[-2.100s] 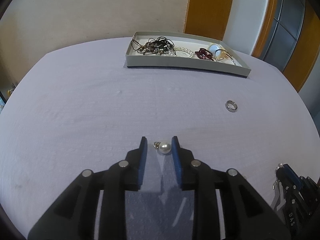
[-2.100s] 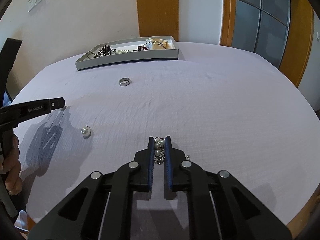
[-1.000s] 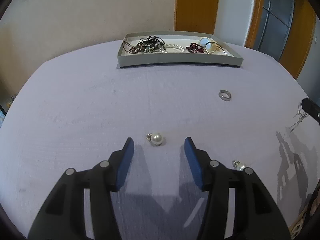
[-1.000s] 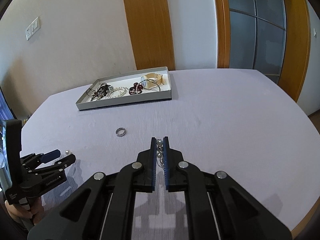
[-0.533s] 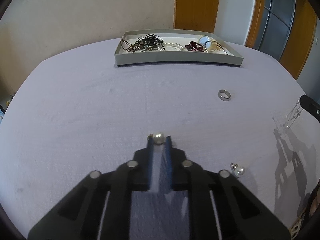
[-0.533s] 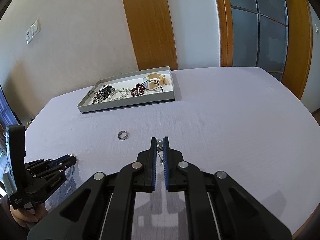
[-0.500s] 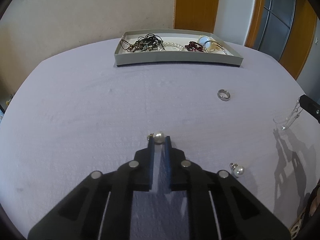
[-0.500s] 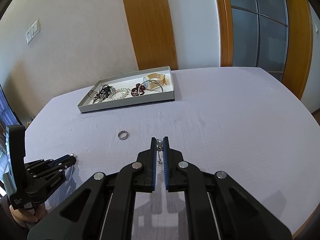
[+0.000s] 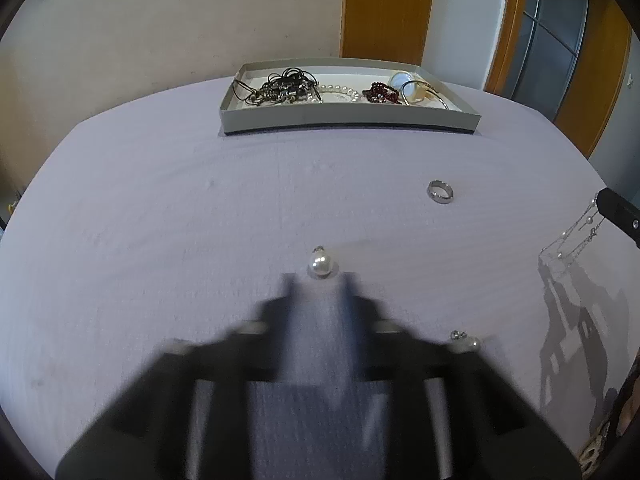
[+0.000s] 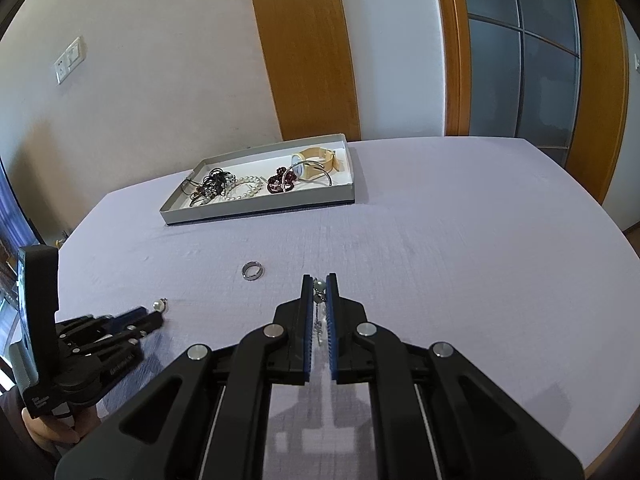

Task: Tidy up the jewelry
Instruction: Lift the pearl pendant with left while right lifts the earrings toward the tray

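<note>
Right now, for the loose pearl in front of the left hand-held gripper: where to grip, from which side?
Grip the pearl across its round body, coming straight down from above. Its metal loop points toward the tray, so the sides are clear. The left hand-held gripper is opening, nothing between its fingers.

tray (image 9: pixel 348 120): on the counter (image 9: pixel 160 208), at its far side, beyond everything else
in tray: cords (image 9: pixel 284 86) at left, bead strand (image 9: pixel 336 91) in the middle, watch (image 9: pixel 404 82) at right
ring (image 9: pixel 440 192): on the counter, nearer than the tray, to the right
pearl pendant (image 9: pixel 320 266): on the counter, just beyond the left claw (image 9: pixel 320 284)
pearl earring (image 9: pixel 468 342): right of the left claw
chain (image 10: pixel 319 300): in the right claw (image 10: pixel 319 280), above the counter
</note>
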